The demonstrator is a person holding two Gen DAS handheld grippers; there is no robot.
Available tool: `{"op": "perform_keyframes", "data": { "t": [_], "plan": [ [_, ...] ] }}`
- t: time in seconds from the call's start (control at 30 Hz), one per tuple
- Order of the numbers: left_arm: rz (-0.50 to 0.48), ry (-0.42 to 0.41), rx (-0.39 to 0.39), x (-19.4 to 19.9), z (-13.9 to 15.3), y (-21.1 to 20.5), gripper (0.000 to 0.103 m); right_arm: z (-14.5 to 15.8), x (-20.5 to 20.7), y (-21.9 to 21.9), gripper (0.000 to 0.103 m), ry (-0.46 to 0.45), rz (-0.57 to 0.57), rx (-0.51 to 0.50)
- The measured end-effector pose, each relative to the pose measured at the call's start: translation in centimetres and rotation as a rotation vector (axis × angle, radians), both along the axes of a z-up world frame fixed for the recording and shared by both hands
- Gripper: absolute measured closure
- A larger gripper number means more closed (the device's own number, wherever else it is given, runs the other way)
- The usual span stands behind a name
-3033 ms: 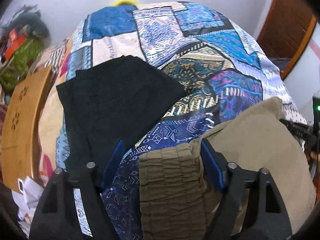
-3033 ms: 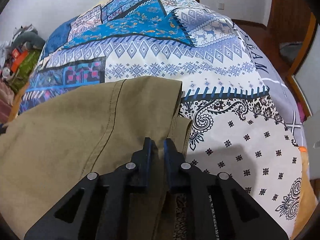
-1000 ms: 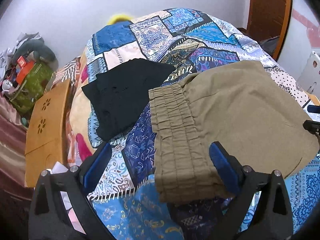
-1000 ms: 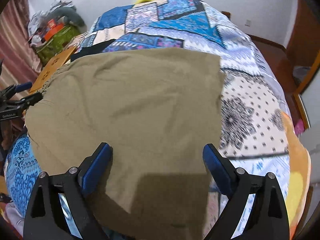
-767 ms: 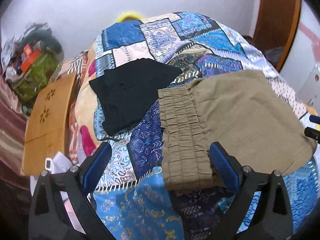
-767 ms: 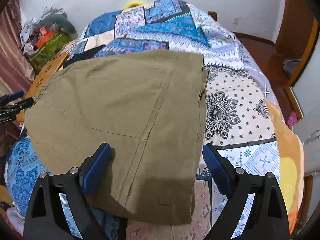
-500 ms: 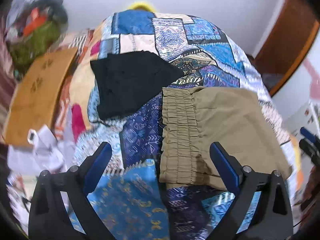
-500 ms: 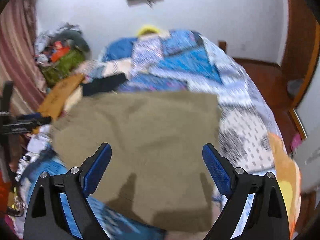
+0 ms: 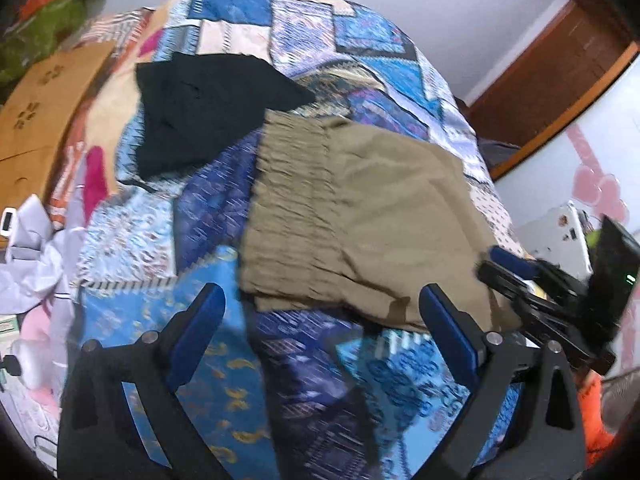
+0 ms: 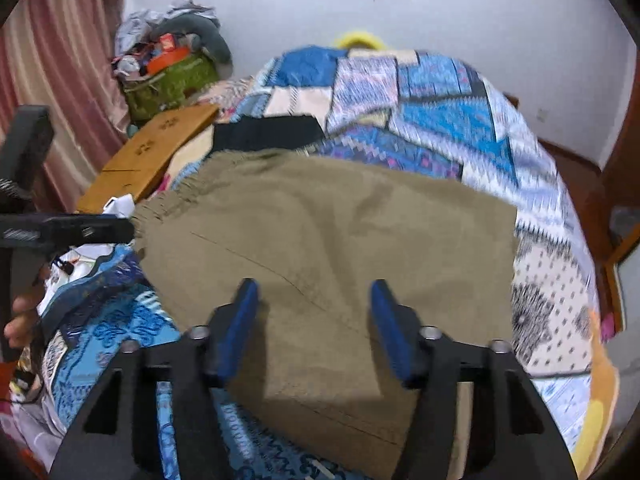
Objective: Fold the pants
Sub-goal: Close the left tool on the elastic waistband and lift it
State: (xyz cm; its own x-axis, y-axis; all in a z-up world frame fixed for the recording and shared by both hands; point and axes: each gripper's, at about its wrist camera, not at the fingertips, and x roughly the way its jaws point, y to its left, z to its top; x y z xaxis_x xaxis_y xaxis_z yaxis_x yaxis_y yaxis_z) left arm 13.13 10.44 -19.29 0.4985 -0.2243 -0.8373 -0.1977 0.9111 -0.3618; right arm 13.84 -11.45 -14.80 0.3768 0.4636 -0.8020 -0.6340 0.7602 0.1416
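The olive-brown pants [image 9: 352, 216] lie folded flat on the patterned bedspread [image 9: 132, 232], gathered waistband toward the left. They also show in the right wrist view [image 10: 340, 248]. My left gripper [image 9: 320, 304] is open and empty, held above the bed just short of the pants' near edge. My right gripper [image 10: 314, 298] is open and empty, hovering over the pants' near part. Each gripper shows in the other's view: the right one [image 9: 540, 280] at the pants' right end, the left one [image 10: 68, 230] by the waistband.
A folded black garment [image 9: 200, 108] lies on the bed beyond the waistband. A wooden board [image 9: 36, 120] stands left of the bed. A green bag with clutter [image 10: 168, 76] sits by the wall. White cloth [image 9: 28, 248] lies at the bed's left edge.
Both grippers let go of the pants and opened three seconds back, then drew away. In the last half second the right gripper's jaws have narrowed somewhat and it has dropped closer over the pants.
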Motion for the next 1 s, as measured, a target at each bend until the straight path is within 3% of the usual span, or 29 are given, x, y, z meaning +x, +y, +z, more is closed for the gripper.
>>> {"op": "perform_keyframes", "data": {
  "t": [0.07,0.1,0.4,0.53,0.63,0.7,0.77,0.83,1.0],
  "plan": [
    [-0.024,0.005,-0.019,0.0,-0.2,-0.7,0.004,-0.9,-0.1,0.0,0.077,0.041,0.005,-0.005],
    [-0.033,0.013,-0.042,0.0,-0.4,-0.9,0.004,-1.2,-0.3,0.0,0.078,0.049,0.008,-0.001],
    [0.015,0.096,-0.264,1.7,-3.2,-0.3,0.004,-1.2,-0.9,-0.6,0.08,0.055,0.013,0.024],
    [0.041,0.118,-0.325,3.7,-3.8,0.6,0.003,-1.5,-0.6,-0.5,0.079,0.08,0.015,0.037],
    [0.066,0.114,-0.314,4.9,-3.8,1.1,0.004,-1.6,-0.6,-0.5,0.079,0.086,0.017,0.04],
    [0.114,0.104,-0.253,5.4,-3.6,1.4,0.016,-1.6,-0.7,-0.4,0.079,0.088,0.022,0.036],
    [0.153,0.103,-0.186,5.8,-3.4,1.6,0.037,-1.6,-0.7,-0.4,0.079,0.091,0.024,0.037],
    [0.194,0.083,-0.137,5.9,-3.2,1.8,0.051,-1.6,-0.6,-0.5,0.079,0.095,0.023,0.042],
    [0.192,0.031,-0.078,5.2,-2.2,1.8,0.061,-1.6,-0.4,-1.0,0.079,0.114,0.019,0.065]
  ]
}}
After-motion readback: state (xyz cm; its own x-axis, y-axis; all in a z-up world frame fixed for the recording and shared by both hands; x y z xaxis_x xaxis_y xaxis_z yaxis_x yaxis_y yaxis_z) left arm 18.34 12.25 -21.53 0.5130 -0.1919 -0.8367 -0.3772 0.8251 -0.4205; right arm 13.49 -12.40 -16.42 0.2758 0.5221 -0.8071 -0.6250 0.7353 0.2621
